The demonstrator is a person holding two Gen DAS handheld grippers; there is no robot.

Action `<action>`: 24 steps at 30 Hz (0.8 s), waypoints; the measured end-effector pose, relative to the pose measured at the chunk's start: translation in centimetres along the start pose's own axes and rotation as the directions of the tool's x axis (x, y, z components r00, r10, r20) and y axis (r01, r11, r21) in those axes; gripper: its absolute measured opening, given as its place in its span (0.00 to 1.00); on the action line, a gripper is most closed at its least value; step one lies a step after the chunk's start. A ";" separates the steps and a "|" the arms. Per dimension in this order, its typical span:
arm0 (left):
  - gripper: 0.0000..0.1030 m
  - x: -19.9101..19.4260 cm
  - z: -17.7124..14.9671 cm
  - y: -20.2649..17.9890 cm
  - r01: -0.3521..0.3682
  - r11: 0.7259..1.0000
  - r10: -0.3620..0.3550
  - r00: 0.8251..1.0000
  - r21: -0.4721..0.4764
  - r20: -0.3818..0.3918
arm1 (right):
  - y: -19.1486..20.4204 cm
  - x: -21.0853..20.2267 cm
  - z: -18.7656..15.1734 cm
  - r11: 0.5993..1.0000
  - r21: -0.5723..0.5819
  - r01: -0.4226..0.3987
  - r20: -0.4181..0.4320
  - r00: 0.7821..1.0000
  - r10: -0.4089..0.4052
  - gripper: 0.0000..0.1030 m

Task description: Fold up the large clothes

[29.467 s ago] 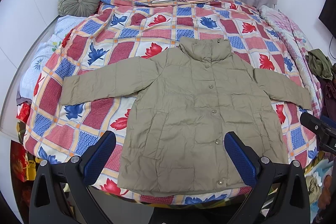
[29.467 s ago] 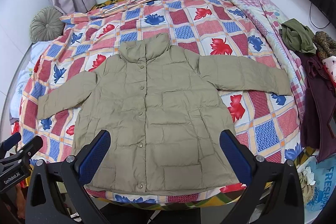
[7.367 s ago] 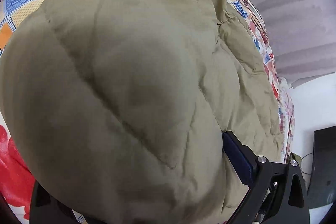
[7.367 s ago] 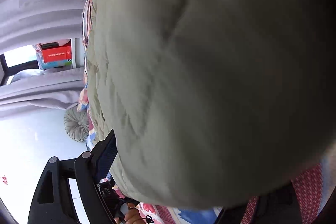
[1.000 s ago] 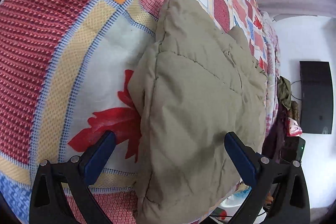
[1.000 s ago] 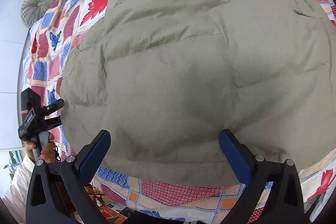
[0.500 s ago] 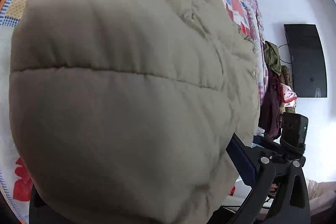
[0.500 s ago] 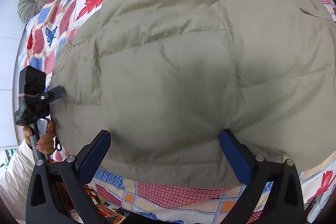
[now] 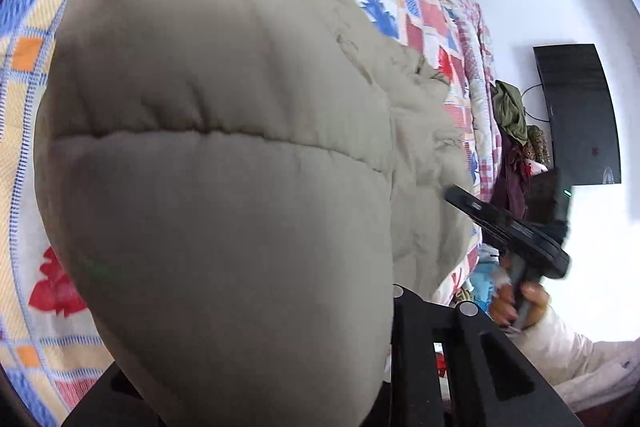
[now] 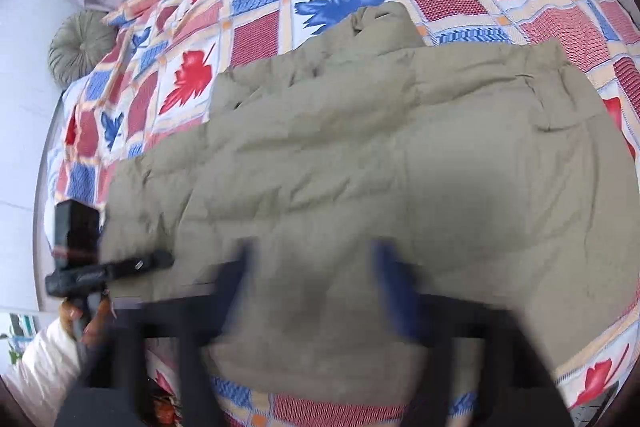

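Fingers: both pairs just closed from wide open | left gripper, right gripper clamp jacket edge

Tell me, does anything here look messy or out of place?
Mostly no. The jacket lies folded on the bed. Only the heap of clothes at the bed's far edge looks untidy, dumped rather than folded.
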State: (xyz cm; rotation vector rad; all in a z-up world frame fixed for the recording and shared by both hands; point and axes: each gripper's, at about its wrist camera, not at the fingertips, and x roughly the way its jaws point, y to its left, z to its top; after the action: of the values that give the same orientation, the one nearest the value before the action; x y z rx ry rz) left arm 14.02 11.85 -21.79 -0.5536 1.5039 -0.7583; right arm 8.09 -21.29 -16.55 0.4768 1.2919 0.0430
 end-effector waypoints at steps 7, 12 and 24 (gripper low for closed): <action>0.26 -1.7 -0.6 -8.9 -0.019 0.999 0.019 1.000 0.031 0.010 | -0.7 4.9 1.7 0.999 -0.001 -0.051 0.027 0.998 0.051 0.11; 0.26 -0.5 -0.5 -16.6 -0.067 0.996 0.066 0.998 0.062 0.015 | -2.1 7.9 2.7 0.991 0.064 -0.117 0.005 0.993 0.117 0.09; 0.27 7.0 0.1 -28.4 -0.304 0.942 0.306 0.952 0.139 0.006 | -6.0 7.7 3.9 0.939 0.226 -0.258 -0.051 0.960 0.276 0.04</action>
State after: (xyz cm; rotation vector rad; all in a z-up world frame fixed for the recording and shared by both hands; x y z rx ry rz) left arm 10.62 -12.14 -5.44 -0.2021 1.4940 -0.6182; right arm 12.55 -25.62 -25.03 0.8454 1.3106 0.1518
